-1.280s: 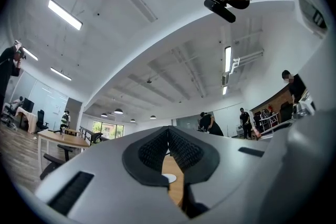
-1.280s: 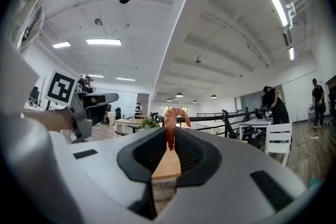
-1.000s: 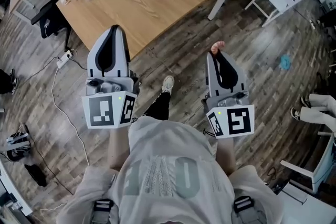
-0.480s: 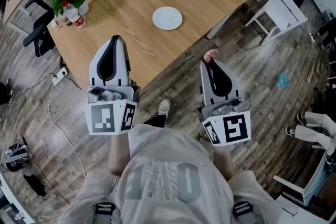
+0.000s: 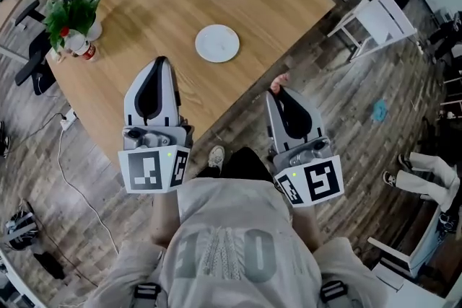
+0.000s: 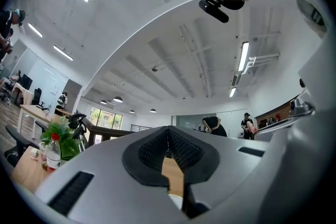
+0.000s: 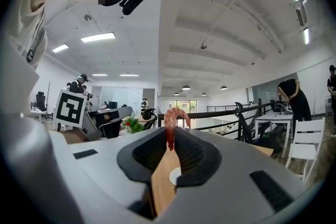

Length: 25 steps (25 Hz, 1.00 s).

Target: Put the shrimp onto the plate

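Left gripper (image 5: 160, 60): jaws together, empty, held over table (image 5: 144, 3) by near edge, likely just kept clear. Plate (image 5: 217, 43) mid-table, bare. Right gripper (image 5: 278, 89): clamped on shrimp (image 5: 280, 78) by narrow end, off table's near edge, well short of plate. Shrimp long axis along jaws, curled end past tips, toward table.

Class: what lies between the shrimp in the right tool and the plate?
Between shrimp and plate, only bare table and its edge, seen in the head view.
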Motion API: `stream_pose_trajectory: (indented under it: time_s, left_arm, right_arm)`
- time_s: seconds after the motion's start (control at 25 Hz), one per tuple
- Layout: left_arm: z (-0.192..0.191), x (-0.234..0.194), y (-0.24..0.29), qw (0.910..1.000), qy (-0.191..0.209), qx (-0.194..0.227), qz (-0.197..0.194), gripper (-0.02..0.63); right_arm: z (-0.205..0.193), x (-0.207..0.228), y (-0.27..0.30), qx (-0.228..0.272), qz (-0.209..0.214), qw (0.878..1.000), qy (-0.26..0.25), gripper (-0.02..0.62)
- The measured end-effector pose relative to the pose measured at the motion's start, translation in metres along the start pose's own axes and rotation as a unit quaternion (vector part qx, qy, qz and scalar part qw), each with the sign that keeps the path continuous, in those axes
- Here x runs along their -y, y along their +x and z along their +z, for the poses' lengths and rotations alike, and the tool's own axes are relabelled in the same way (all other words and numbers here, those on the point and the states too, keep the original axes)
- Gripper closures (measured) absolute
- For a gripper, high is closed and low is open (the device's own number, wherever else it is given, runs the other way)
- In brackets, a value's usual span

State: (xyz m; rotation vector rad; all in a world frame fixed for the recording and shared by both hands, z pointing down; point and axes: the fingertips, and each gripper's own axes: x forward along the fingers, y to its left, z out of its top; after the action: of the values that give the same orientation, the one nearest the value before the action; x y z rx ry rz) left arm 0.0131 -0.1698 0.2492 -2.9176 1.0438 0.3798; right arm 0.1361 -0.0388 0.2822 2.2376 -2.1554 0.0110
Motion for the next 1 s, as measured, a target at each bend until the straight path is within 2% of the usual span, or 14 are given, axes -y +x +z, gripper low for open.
stream_pose_trajectory:
  time_s: [0.36, 0.8, 1.0]
  left_arm:
    - [-0.014, 0.003, 0.040, 0.9993, 0.012, -0.021, 0.029, 0.597]
    - [-0.002, 0.025, 0.116, 0.9964, 0.060, -0.001, 0.061, 0.596]
    - [-0.003, 0.026, 0.131, 0.9956, 0.069, 0.000, 0.064, 0.597]
  right_arm:
    - [-0.008, 0.043, 0.047, -0.014, 0.034, 0.999, -0.005, 0.545]
    - [-0.005, 0.124, 0.100, 0.007, 0.075, 0.997, 0.011, 0.546]
    - [-0.011, 0.139, 0.128, 0.009, 0.089, 0.996, 0.021, 0.546]
